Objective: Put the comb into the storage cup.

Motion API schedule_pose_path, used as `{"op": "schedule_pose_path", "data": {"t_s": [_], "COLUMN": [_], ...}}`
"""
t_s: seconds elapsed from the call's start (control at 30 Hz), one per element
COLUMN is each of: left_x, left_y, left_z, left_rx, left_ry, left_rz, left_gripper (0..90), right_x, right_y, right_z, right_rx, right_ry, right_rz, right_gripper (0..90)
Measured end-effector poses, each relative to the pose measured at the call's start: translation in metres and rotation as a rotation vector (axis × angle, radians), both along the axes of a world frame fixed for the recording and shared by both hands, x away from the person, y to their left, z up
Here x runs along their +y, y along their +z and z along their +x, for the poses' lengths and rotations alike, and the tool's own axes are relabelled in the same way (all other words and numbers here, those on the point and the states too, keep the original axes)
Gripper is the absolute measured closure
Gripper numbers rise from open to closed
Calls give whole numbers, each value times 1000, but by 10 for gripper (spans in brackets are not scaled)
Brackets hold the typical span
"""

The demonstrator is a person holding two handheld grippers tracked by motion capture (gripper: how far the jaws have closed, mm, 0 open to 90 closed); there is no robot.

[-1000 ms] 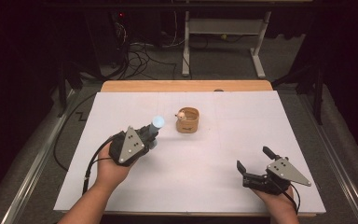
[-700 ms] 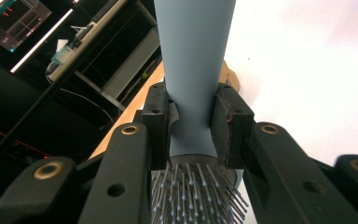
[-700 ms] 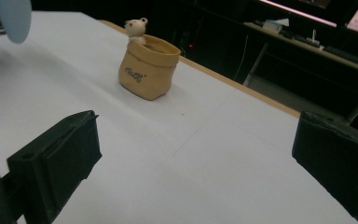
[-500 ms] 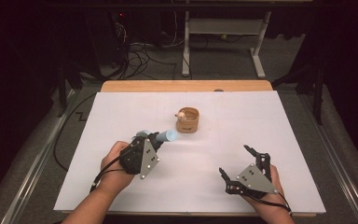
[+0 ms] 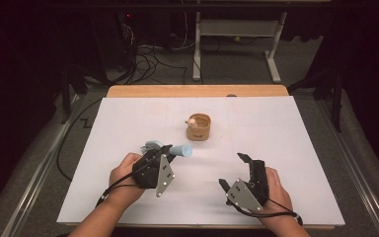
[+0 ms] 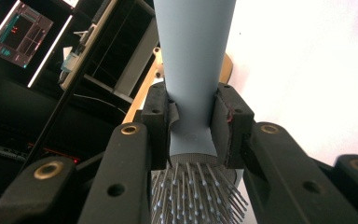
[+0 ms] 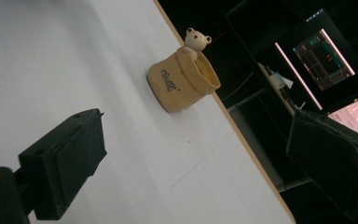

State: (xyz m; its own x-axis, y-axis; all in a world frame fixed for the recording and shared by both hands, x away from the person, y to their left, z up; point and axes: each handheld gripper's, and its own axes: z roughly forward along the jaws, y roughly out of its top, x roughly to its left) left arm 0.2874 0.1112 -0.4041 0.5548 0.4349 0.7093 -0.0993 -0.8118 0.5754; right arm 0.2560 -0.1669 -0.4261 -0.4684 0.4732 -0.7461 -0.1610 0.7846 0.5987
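Left gripper (image 5: 170, 154) is clamped on a pale blue plastic hairbrush (image 5: 180, 150), jaws closed on the neck where the round handle meets the bristle head. In the left gripper view the handle (image 6: 193, 60) runs straight out past the jaw tips and the grey bristles (image 6: 193, 193) sit behind them, toward the hand.

Brush is off the white table sheet (image 5: 128, 128), held low at front left. Long axis lies roughly level, handle end aimed right and slightly away, toward the small tan pot with a bear figure on its rim (image 5: 199, 126).

Pot stands upright at mid table, beyond and a bit right of the handle tip, apart from it. Left hand is the nearer one.

Right gripper (image 5: 232, 170) sits at front right, jaws wide apart, nothing in them. Its own camera looks at the pot (image 7: 182, 84) between the open jaws.

My guess: brush goes handle-first into the pot, so it needs tipping toward vertical over the opening.
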Motion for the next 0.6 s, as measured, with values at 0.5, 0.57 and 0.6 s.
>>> {"op": "schedule_pose_path", "data": {"t_s": [0.5, 0.57, 0.6], "left_x": [-10, -11, -12], "left_y": [-15, -16, -17], "left_z": [-7, -7, -7], "left_rx": [-28, -29, -31], "left_ry": [-17, -19, -20], "left_rz": [91, 99, 101], "left_gripper": [697, 696, 697], "right_x": [19, 22, 24], "right_y": [-2, -1, -1], "right_z": [0, 0, -1], "right_rx": [-112, -133, -158], "right_ry": [34, 40, 43], "right_rz": [-158, -178, -203], "right_gripper": [113, 134, 154]}}
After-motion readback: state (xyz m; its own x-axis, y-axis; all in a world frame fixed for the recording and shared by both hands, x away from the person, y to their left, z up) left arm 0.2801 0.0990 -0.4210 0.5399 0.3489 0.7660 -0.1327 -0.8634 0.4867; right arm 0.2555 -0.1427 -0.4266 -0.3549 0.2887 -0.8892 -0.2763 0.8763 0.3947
